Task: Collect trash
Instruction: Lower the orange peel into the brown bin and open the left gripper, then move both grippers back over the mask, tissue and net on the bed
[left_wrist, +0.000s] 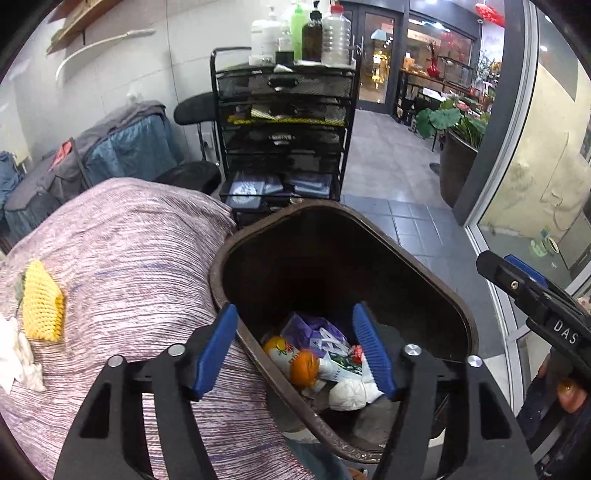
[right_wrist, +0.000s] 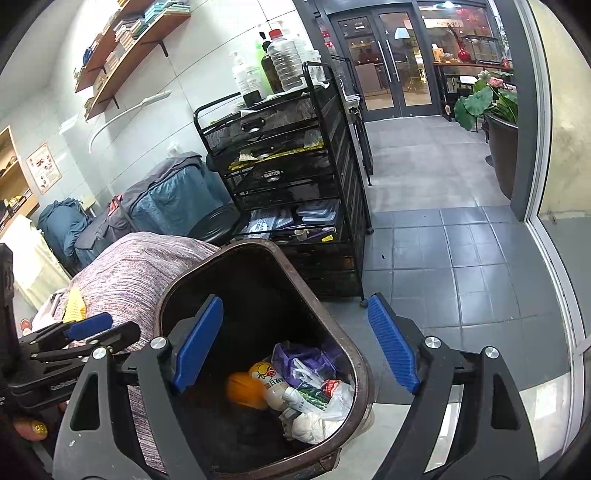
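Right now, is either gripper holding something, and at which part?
Nothing is held. The left gripper and right gripper are both open above the trash bin, with no object between the pads.

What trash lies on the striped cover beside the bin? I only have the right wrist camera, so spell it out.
Observer: A crumpled white tissue lies on the cover, right beside a yellow foam net. Both are well clear of the bin.
Operator: Check the left gripper. Report whether it carries anything.
Observer: The left gripper is open with nothing between its pads. It straddles the bin's near rim, with one finger over the cover and the other over the bin's inside.
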